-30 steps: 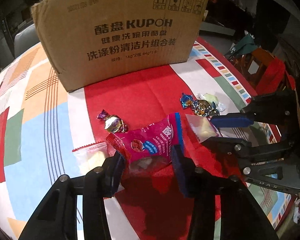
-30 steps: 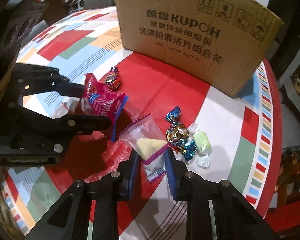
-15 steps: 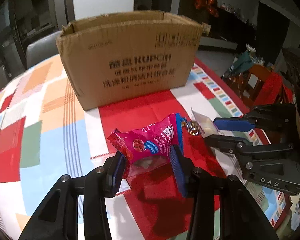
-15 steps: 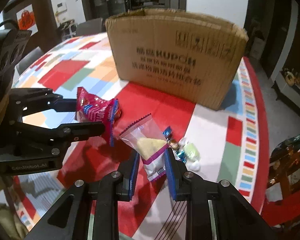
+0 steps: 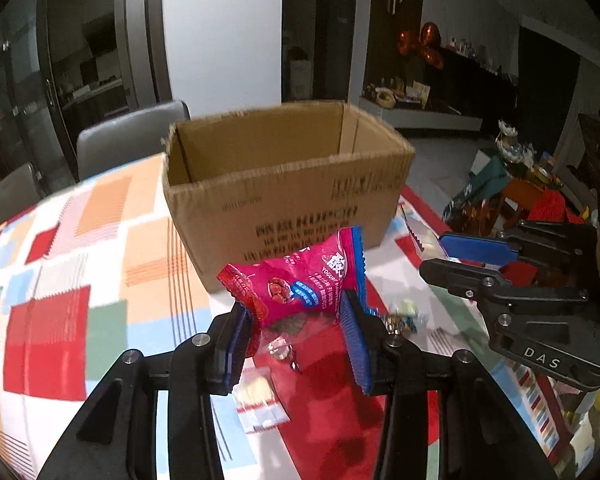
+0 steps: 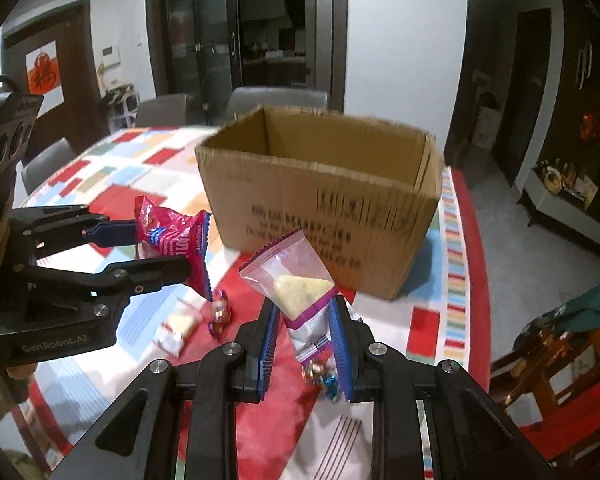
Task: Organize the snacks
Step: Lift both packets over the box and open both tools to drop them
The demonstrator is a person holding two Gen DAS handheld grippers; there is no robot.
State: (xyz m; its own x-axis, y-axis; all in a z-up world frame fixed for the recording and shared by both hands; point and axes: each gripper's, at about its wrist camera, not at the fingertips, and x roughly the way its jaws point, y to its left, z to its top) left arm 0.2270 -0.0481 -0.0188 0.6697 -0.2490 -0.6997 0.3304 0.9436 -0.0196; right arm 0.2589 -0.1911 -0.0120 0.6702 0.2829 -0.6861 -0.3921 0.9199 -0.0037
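Gripping a pink pouch point(image 5: 300, 286) by its crinkly lower end, the left gripper point(image 5: 296, 334) holds it aloft at six o'clock from the open box point(image 5: 284, 200). Closed on a clear sachet's point(image 6: 290, 276) sealed edge, the right gripper point(image 6: 302, 344) lifts it alongside; both packs look light, soft and slippery, best pinched at a seam.

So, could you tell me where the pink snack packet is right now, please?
The pink snack packet is clamped in the left gripper, lifted above the table in front of the open cardboard box.
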